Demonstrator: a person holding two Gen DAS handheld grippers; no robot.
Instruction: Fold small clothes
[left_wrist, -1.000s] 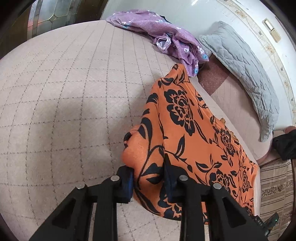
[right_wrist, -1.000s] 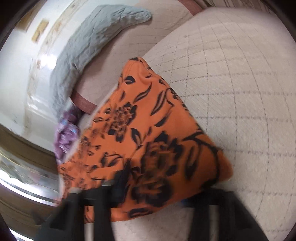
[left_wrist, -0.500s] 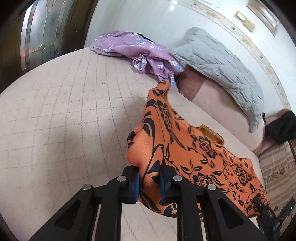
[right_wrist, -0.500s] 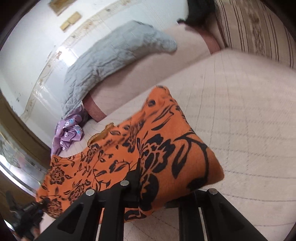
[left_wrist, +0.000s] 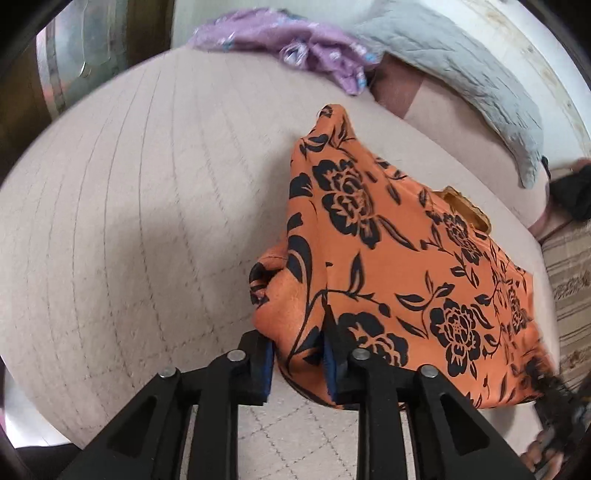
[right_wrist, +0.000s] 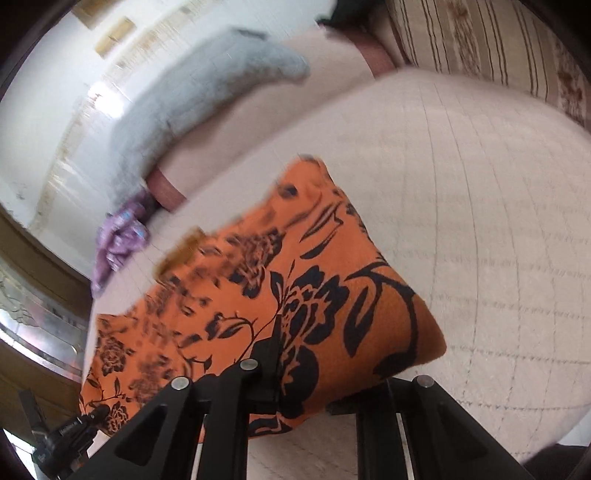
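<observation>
Left wrist view showed the left gripper (left_wrist: 297, 363), jaws easing apart, and the clenched right gripper (right_wrist: 304, 391) now carrying the orange floral garment (left_wrist: 399, 266) nearer the purple cloth (left_wrist: 306, 51), a fold underway.

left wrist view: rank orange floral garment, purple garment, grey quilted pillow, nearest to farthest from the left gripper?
1. Orange floral garment: bunched between the left gripper fingers, whose jaws are opening.
2. Purple garment: far edge of the bed, top centre.
3. Grey quilted pillow: against the wall, upper right; its near end is too close to call against the purple garment.

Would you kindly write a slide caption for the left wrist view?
Left gripper, jaws opening, with orange floral garment between them, over a quilted bed.
</observation>
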